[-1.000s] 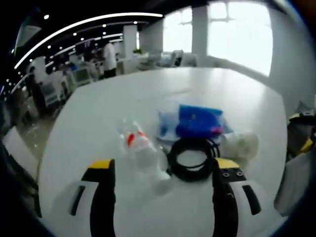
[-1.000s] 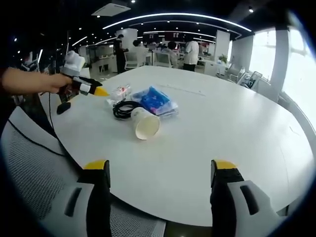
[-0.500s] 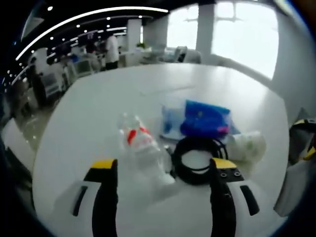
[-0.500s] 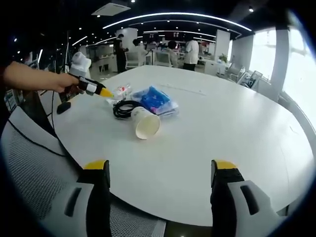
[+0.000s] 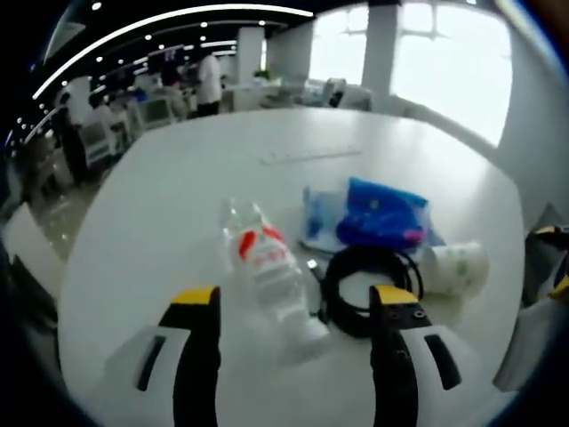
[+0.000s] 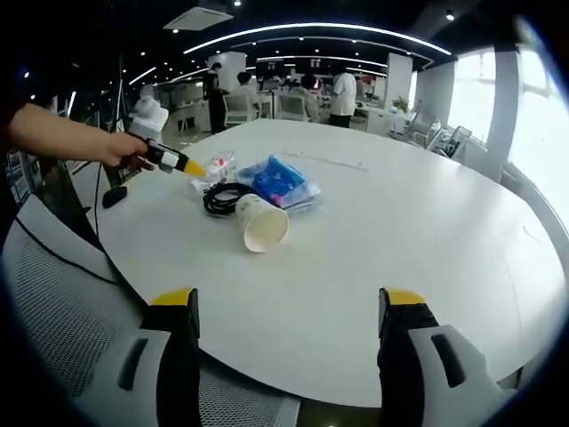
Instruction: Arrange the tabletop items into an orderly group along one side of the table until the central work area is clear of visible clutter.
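A clear plastic bottle with a red label lies on the white table, its cap end between the jaws of my left gripper, which is open. Beside it lie a coiled black cable, a blue packet and a tipped paper cup. In the right gripper view the same group shows: bottle, cable, blue packet, cup. The left gripper, held by a hand, reaches the bottle. My right gripper is open over the table's near edge.
A mesh chair back stands at the table's near left. A small black object lies near the table edge by the hand. People and desks fill the far room. Wide bare tabletop spreads to the right.
The left gripper has moved forward toward the bottle, whose cap end now lies between its jaws. The right gripper has stayed still.
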Motion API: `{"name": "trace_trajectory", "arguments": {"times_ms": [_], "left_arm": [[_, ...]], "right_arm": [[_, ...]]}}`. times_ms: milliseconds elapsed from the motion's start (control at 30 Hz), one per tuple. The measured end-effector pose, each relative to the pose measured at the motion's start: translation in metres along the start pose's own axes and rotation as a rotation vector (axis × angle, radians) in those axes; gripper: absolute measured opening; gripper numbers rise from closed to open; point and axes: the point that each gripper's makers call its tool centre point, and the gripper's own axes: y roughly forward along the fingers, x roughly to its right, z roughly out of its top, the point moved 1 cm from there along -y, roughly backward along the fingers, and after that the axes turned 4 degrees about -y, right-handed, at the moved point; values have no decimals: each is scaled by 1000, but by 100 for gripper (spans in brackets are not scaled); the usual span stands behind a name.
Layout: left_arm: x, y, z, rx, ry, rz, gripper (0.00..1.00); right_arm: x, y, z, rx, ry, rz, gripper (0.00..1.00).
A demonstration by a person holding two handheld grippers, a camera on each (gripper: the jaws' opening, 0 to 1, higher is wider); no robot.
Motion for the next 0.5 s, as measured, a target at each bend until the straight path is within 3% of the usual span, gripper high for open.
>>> {"name": "trace_trajectory", "arguments": {"times_ms": [500], "left_arm": [[-5, 18, 6, -21, 14, 27, 57]], "right_arm": [[-6, 1, -5, -41, -41, 25, 80]]}}
